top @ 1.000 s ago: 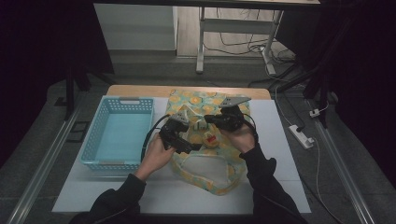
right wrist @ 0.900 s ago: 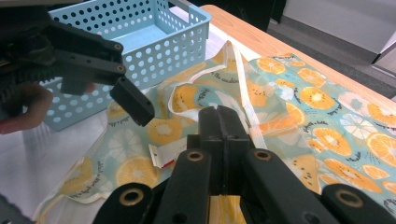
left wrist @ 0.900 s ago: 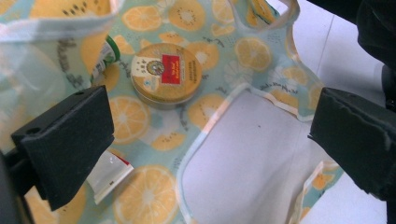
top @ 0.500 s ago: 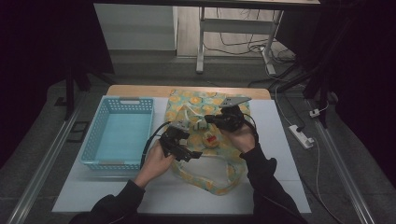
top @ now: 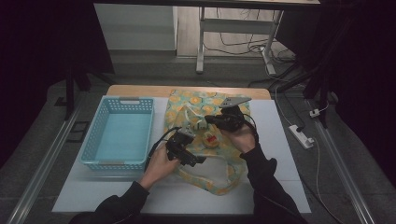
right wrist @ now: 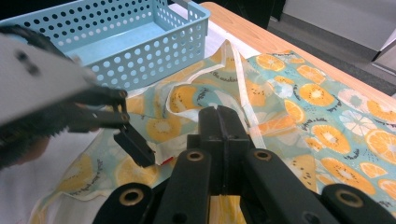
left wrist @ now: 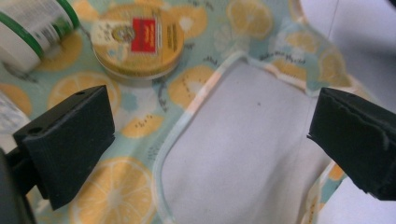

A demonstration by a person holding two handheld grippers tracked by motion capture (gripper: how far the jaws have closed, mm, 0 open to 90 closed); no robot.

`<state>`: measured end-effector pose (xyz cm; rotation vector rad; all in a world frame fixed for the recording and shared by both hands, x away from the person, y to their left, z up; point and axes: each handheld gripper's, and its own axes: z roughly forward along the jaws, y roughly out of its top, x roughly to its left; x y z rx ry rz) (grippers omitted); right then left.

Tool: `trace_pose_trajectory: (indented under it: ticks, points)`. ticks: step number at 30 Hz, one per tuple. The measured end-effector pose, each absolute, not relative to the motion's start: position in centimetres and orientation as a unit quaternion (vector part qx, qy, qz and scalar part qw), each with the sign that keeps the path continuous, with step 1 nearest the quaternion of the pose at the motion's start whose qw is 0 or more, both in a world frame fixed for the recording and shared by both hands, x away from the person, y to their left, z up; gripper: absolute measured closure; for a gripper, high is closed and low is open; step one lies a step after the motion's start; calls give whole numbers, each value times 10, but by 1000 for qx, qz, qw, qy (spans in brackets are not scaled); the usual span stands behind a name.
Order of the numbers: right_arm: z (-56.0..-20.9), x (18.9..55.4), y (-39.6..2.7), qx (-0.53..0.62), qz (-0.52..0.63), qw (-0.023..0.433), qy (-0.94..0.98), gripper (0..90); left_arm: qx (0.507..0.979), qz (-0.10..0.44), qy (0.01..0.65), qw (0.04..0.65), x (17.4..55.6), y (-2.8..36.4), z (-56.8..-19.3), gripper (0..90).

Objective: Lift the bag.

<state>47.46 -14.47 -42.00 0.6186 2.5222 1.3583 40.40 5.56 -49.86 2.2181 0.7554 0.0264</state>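
Carefully now: our left gripper (left wrist: 210, 140) is wide open over the lemon bag (left wrist: 140, 121), our right gripper (right wrist: 218, 122) pinched shut; grabbing cloth could roll the round tin (left wrist: 137, 39) away

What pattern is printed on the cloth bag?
Orange and lemon slices on pale teal fabric, clearest in the right gripper view.

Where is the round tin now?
The round tin lies on the fruit-print bag at mid-table in the high view, between the two grippers; the left gripper view shows a white bottle beside it.
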Motion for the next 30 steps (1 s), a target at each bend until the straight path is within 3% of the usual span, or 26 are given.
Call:
trace_pose_trajectory:
  ticks: [20, 26, 30]
  points:
    - [-423, 477, -145, 213, 457, 103, 857, 900, 900, 52, 290, 321, 419, 37, -535, 28]
    - [-423, 478, -146, 216, 457, 105, 856, 900, 905, 74, 286, 305, 422, 38, -532, 169]
    - [-423, 478, -146, 216, 457, 105, 856, 900, 905, 71, 288, 304, 424, 39, -528, 340]
